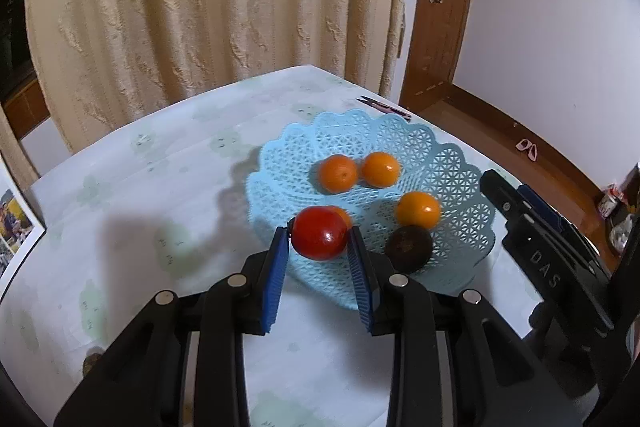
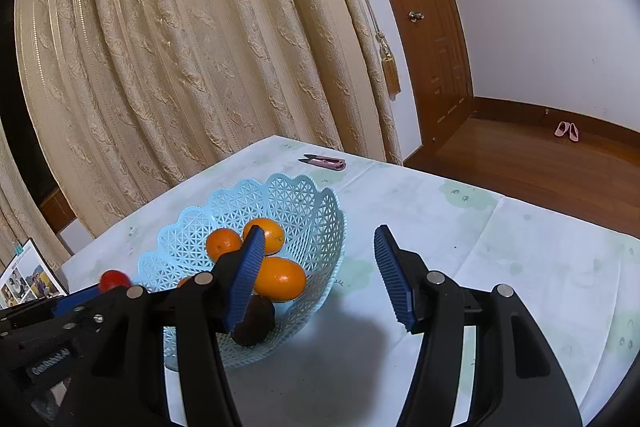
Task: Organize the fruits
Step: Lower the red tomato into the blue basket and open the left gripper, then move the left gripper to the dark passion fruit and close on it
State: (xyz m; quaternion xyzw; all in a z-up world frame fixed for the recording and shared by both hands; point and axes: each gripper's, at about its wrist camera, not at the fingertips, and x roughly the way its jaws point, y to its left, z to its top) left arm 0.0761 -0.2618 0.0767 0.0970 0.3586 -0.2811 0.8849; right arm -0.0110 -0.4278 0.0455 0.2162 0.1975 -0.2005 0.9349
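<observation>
Only the left wrist view shows the left gripper (image 1: 319, 233) clamped on a glossy red round fruit (image 1: 320, 233) above the pale blue lattice plastic basket (image 1: 460, 183), which holds oranges (image 1: 338, 173) and a dark round fruit (image 1: 409, 247); the right gripper (image 2: 320, 255) hangs spread wide, holding nothing.

Red tomato (image 1: 319, 233); orange oranges (image 1: 338, 173); pale-blue lattice basket (image 1: 460, 167); blue fingers (image 1: 276, 275).

Bare tablecloth (image 2: 500, 267) right of basket (image 2: 320, 227) — snips (image 2: 324, 161) far off
</observation>
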